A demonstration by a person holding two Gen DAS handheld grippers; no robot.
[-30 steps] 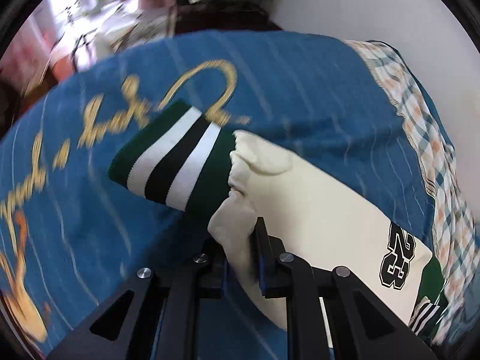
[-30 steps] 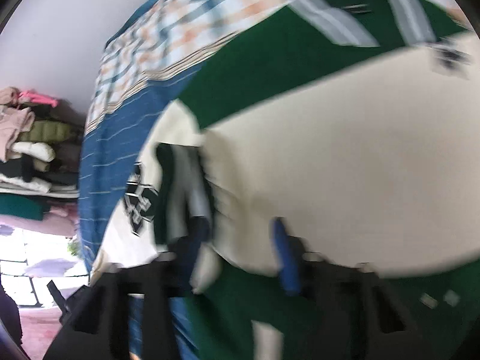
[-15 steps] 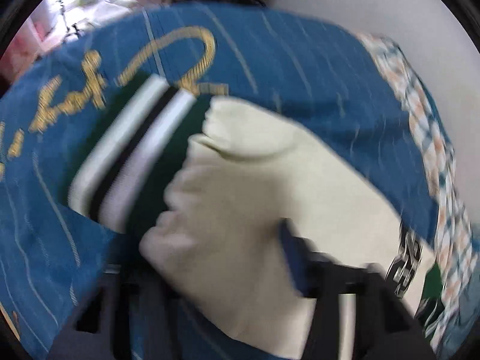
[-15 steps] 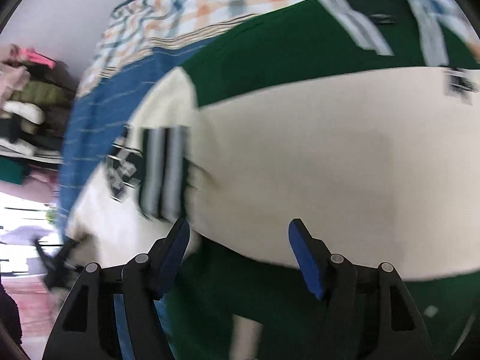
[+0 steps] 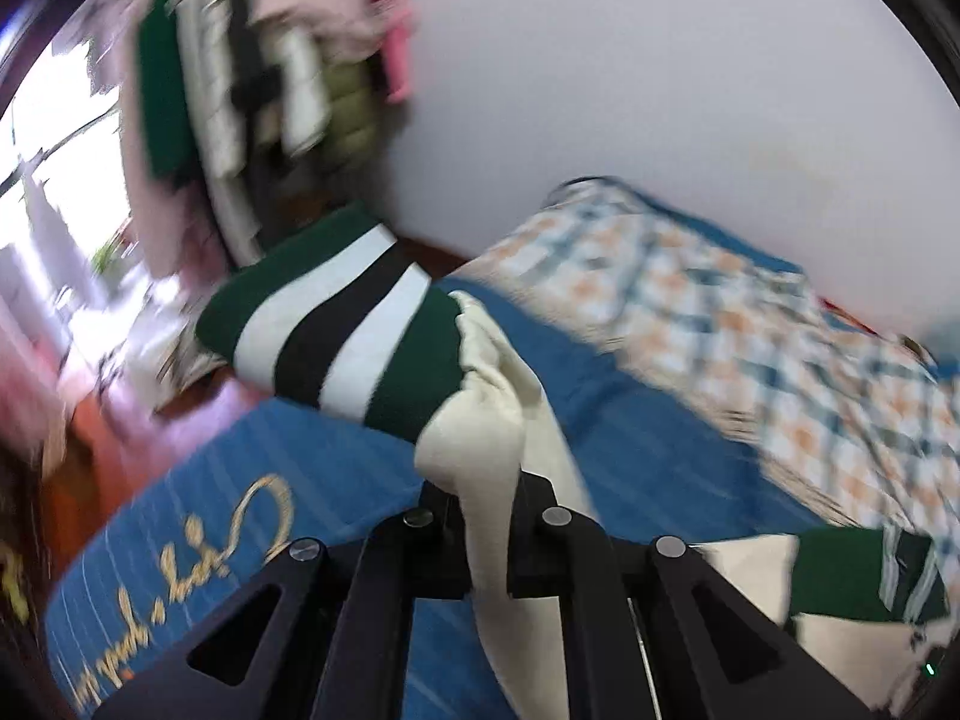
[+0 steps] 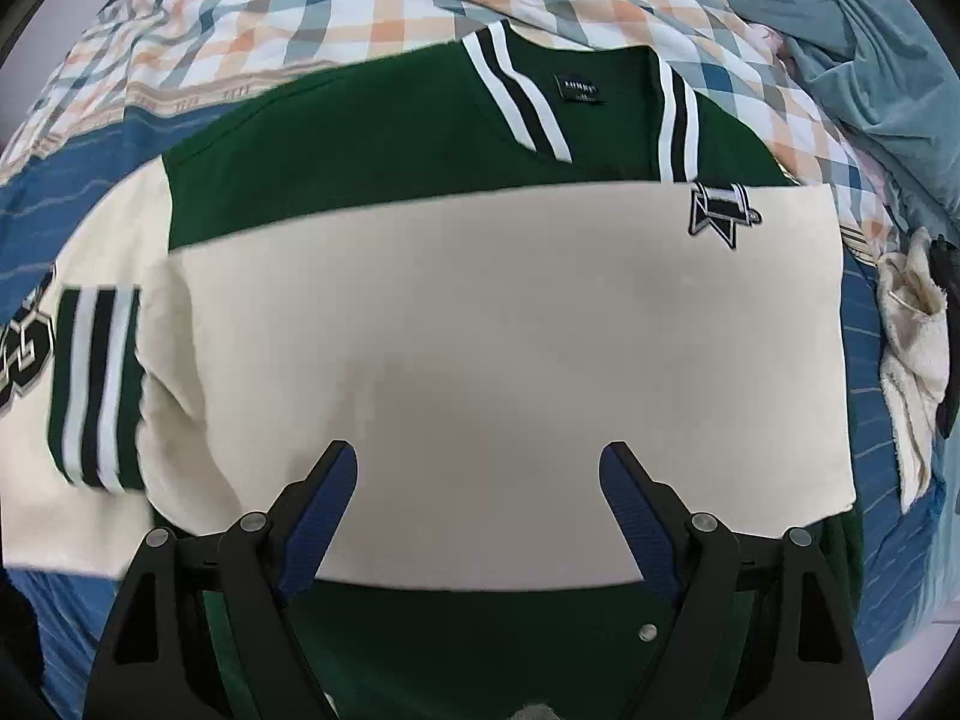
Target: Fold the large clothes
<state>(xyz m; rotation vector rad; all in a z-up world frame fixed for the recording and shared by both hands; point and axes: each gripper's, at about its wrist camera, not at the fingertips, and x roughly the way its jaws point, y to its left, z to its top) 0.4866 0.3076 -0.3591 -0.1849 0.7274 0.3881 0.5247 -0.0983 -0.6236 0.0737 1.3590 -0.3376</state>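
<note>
Cream fabric of a sleeve (image 5: 492,450) is pinched between the fingers of the left gripper (image 5: 486,516), whose jaws are clamped tight on it. The sleeve hangs lifted off the bed, and its ribbed cuff (image 5: 336,330), striped dark green, white and black, sticks out past the gripper toward the blurred pile of clothes (image 5: 264,84) stacked against the white wall (image 5: 660,90). Below it lies a blue bedspread (image 5: 336,480) with gold script lettering (image 5: 240,540), and farther back a checked sheet (image 5: 750,348) in orange, blue and white.

From the right wrist camera, the varsity jacket (image 6: 480,330) lies spread on the bed, its dark green collar area with a small black neck label (image 6: 579,89) at the top and a wide cream panel folded across the body. A black-and-white star patch (image 6: 717,210) sits near the panel's upper right corner. At the left, the other sleeve's striped cuff (image 6: 96,384) lies flat beside a black number patch at the picture's edge. The right gripper (image 6: 480,492) hovers over the cream panel's lower edge with its blue-padded jaws spread wide, having just been opening, and nothing is gripped between them. A pale blue blanket (image 6: 840,30) bunches at the upper right, and a cream towel-like cloth (image 6: 912,324) lies at the right edge.
</note>
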